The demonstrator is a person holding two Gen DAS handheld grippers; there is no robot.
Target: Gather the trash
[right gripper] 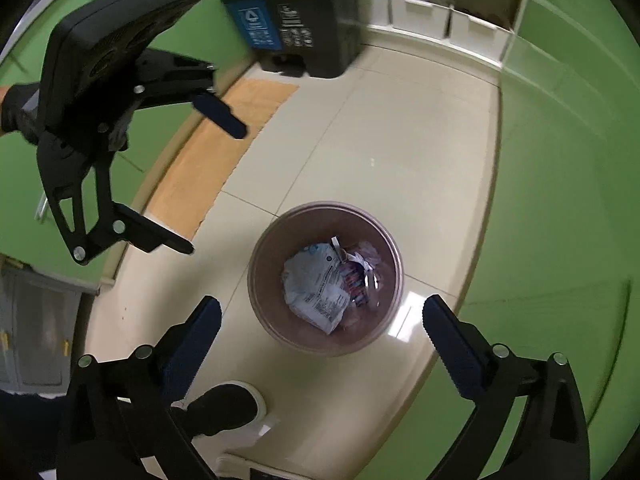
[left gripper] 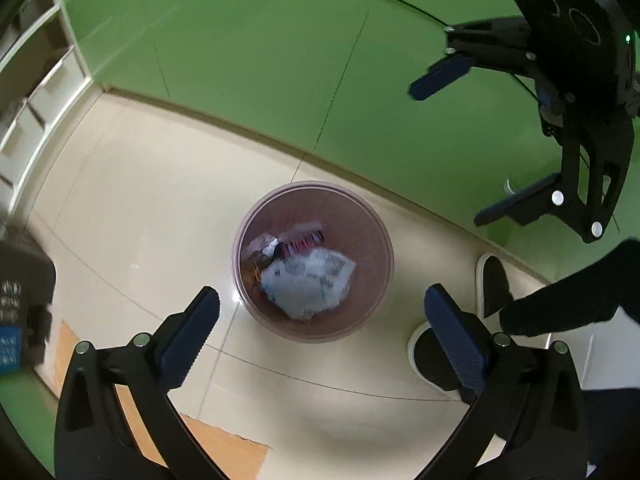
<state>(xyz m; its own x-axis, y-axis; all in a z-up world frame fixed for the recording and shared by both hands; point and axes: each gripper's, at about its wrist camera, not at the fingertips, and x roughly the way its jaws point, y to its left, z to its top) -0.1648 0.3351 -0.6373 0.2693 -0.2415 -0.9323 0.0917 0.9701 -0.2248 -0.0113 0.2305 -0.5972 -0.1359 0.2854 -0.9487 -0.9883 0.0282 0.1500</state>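
Pinkish-mauve plastic bin [left gripper: 314,262] stands on the cream tiled floor [left gripper: 140,208], near the edge where tile meets the green flooring. Inside: a crumpled white printed bag [left gripper: 310,284] uppermost, beside it a red-and-blue wrapper [left gripper: 302,242] and smaller scraps too blurred to identify; fill is low, only the bottom covered. Left tool [left gripper: 320,320] hangs above the bin, released, pads wide apart, nothing between them. Right tool [right gripper: 322,322] likewise spread and empty over the bin. Judged progress: the trash in view is already deposited; no loose litter shows on the visible tile, so little or nothing appears left, though the floor beyond frame cannot be checked. A dark lidded recycling bin [right gripper: 294,24] stands apart by the white shelves [right gripper: 440,20]. Operator's shoe [left gripper: 494,286] is just beside the pink bin.
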